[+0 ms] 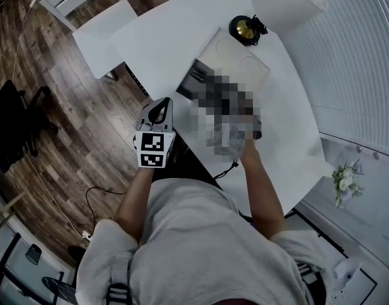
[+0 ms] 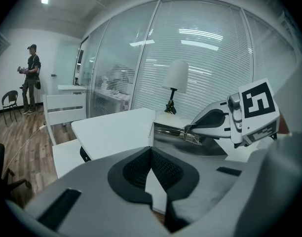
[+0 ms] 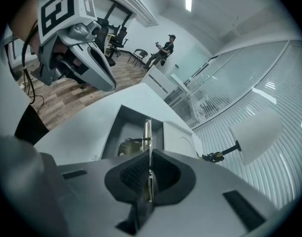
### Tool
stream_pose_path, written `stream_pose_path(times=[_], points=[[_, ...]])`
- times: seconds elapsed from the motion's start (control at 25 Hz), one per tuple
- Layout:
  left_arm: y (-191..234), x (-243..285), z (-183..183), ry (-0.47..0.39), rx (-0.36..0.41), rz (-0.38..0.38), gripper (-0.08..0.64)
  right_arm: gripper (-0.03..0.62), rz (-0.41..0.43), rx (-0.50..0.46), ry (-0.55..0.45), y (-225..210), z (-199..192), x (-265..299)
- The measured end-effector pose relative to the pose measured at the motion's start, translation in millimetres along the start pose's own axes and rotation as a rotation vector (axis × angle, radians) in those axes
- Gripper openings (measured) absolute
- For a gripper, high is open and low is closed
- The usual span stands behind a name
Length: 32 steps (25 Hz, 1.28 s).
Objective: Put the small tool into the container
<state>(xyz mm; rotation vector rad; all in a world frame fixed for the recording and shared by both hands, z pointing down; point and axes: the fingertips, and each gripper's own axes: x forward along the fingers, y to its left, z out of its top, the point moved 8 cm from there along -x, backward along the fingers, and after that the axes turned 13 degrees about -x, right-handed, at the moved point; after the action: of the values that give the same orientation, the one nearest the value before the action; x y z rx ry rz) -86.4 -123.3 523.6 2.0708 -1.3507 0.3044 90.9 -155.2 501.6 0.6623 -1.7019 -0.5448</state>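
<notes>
Left tongs [image 2: 151, 156]: closed tip to tip, with nothing between the pads. Held beside the left edge of the worktop [image 1: 163, 37], well apart from the container.
Right tongs [image 3: 149, 154]: closed narrow on the small tool, with the pads pressing its two flat sides. The head view hides these tongs under a mosaic patch.
Small tool [image 3: 147, 131]: a slim, shiny metal strip, clamped at its rear part. Its free end sticks out past the tips of the right tongs and lies over the open container. The left gripper view shows it roughly level, near the rim. Whether the end touches the container cannot be told.
Container [image 3: 114, 127]: a grey, rectangular, open-topped box standing on the white worktop. A brass-coloured item [image 3: 129, 144] lies inside, too small to identify.
Pale panel [image 1: 242, 59]: flat on the worktop, just beside the container on its far side.
Lamp [image 2: 174, 83]: white shade on a dark stem, standing on the worktop beyond the pale panel.
Background: a person [image 2: 30, 78] stands on the wooden floor [image 1: 80, 113], well apart from the worktop.
</notes>
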Motion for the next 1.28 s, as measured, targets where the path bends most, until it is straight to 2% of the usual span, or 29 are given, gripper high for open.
stream_pose_path(times=[0.56,0.84,1.28], points=[[15.6,10.8,4.1,0.033,0.002,-0.016,0.021,0.026,0.022,0.016,0.092,-4.7,4.4,25.7],[18.4,14.1,4.9,0.05,0.018,-0.031,0.021,0.027,0.036,-0.014,0.148,-2.1,1.9,36.7],[23.5,20.2,9.1,0.067,0.024,-0.054,0.021,0.028,0.053,-0.005,0.185,-2.0,4.1,49.5]])
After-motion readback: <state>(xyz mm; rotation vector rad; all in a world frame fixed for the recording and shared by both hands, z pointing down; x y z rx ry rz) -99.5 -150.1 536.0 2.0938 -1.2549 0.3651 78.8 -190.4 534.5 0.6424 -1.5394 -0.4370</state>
